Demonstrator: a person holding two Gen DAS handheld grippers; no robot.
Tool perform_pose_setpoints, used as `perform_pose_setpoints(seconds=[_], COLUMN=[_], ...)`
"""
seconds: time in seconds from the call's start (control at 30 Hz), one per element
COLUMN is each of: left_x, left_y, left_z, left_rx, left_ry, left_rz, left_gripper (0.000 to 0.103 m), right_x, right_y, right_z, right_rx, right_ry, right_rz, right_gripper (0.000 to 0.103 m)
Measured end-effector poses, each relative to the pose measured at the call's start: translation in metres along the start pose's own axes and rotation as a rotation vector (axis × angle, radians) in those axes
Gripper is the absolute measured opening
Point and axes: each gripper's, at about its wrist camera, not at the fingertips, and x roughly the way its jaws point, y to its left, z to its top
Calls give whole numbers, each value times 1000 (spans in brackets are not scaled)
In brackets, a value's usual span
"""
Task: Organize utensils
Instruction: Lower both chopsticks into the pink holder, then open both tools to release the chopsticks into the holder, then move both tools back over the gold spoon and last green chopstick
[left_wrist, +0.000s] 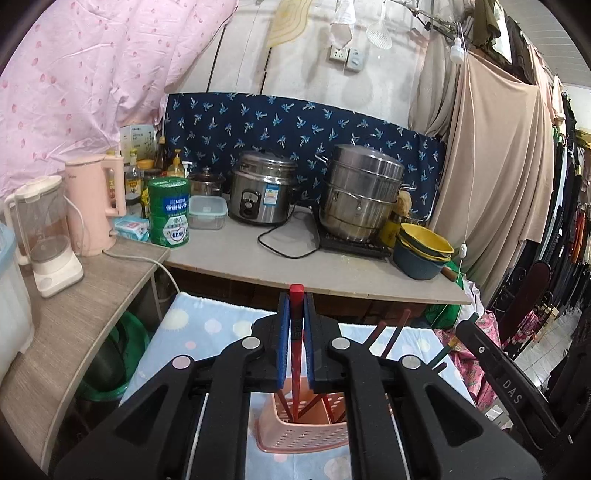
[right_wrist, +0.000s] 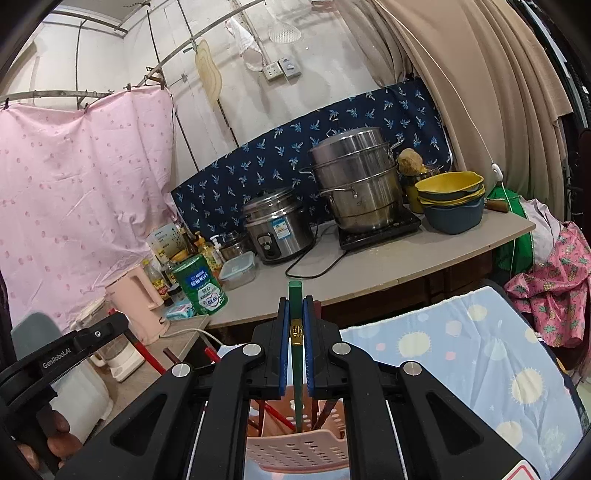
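In the left wrist view my left gripper (left_wrist: 296, 310) is shut on a red chopstick (left_wrist: 296, 295) that stands upright, its lower end reaching into a pink perforated holder (left_wrist: 303, 435) below the fingers. Several dark red chopsticks (left_wrist: 397, 328) lean out of the holder to the right. In the right wrist view my right gripper (right_wrist: 295, 314) is shut on a green chopstick (right_wrist: 295, 291), also upright, with its tip down in the same pink holder (right_wrist: 295, 450). Red chopsticks (right_wrist: 147, 354) show at the left, beside the other gripper's black body (right_wrist: 74, 350).
The holder stands on a light blue spotted cloth (left_wrist: 207, 325). Behind it a grey counter (left_wrist: 295, 266) carries a rice cooker (left_wrist: 262, 192), a steamer pot (left_wrist: 358, 192), stacked bowls (left_wrist: 424, 247), a green tin (left_wrist: 169, 210), a pink kettle (left_wrist: 96, 203) and a blender (left_wrist: 44, 236).
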Motion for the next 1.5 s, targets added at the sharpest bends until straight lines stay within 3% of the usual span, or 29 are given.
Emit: perform_pose_setpoints(seconds=[0.33, 0.37, 0.47, 0.53, 0.87, 1.13, 1.5], left_x=[6, 6, 5, 3, -14, -40, -65], left_y=[2, 2, 3, 3, -5, -12, -4], left_z=[-10, -10, -12, -14, -31, -59, -138], left_rx=[-18, -22, -29, -36, -16, 11, 4], left_ry=[27, 31, 36, 33, 65, 101, 250], left_rz=[10, 3, 9, 12, 11, 3, 0], left_gripper=[8, 11, 40, 46, 54, 62, 65], right_x=[9, 7, 3, 0, -26, -56, -105], right_y=[-2, -2, -5, -6, -5, -2, -11], right_z=[-13, -14, -16, -16, -24, -49, -122], right_rx=[1, 3, 12, 18, 22, 25, 46], right_ry=[46, 42, 37, 34, 37, 76, 216], right_rz=[-10, -14, -23, -26, -18, -10, -7], right_gripper=[8, 12, 28, 32, 39, 42, 42])
